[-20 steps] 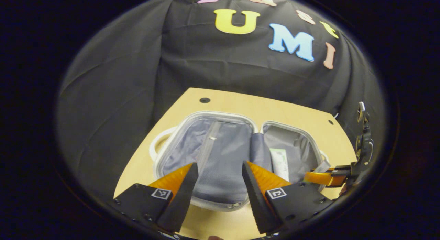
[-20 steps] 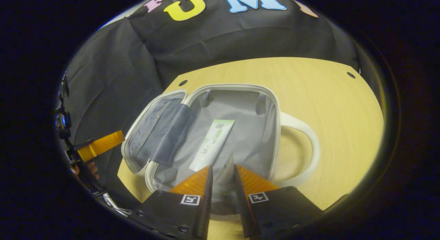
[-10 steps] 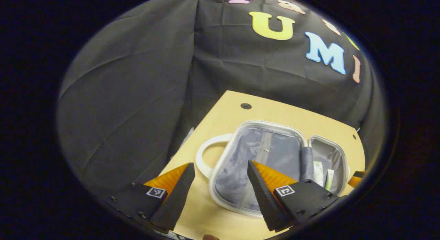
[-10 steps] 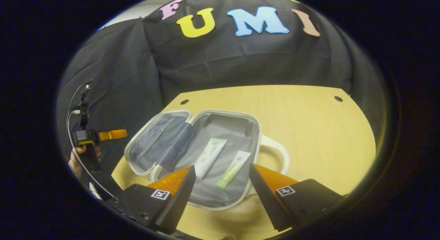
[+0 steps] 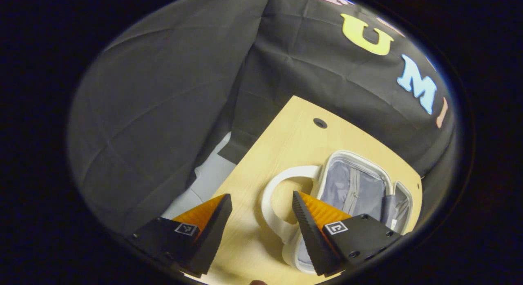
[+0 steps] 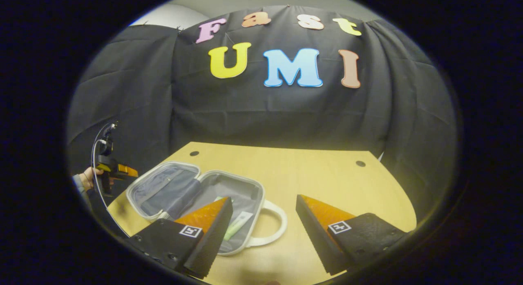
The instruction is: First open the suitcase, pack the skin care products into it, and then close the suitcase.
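Pale wood forms the worktop (image 6: 327, 174) on which the suitcase (image 6: 192, 195) is laid open, its two grey-lined halves spread flat side by side. In the right gripper view, a light green tube (image 6: 237, 224) is seen lying inside the half nearer the white handle (image 6: 271, 225), partly hidden behind one finger of the right tool (image 6: 263, 232). The right tool is held wide apart above the worktop, beside the handle end of the suitcase, with nothing between its fingers. In the same view, the left tool (image 6: 122, 170) is seen beyond the far half of the suitcase, gripped by a hand (image 6: 88, 179); whether it is open cannot be told there. In the left gripper view, the left tool (image 5: 259, 230) is shown spread wide and empty, above the worktop edge, with the suitcase's other white handle (image 5: 271, 195) lying between its fingers and not touched.
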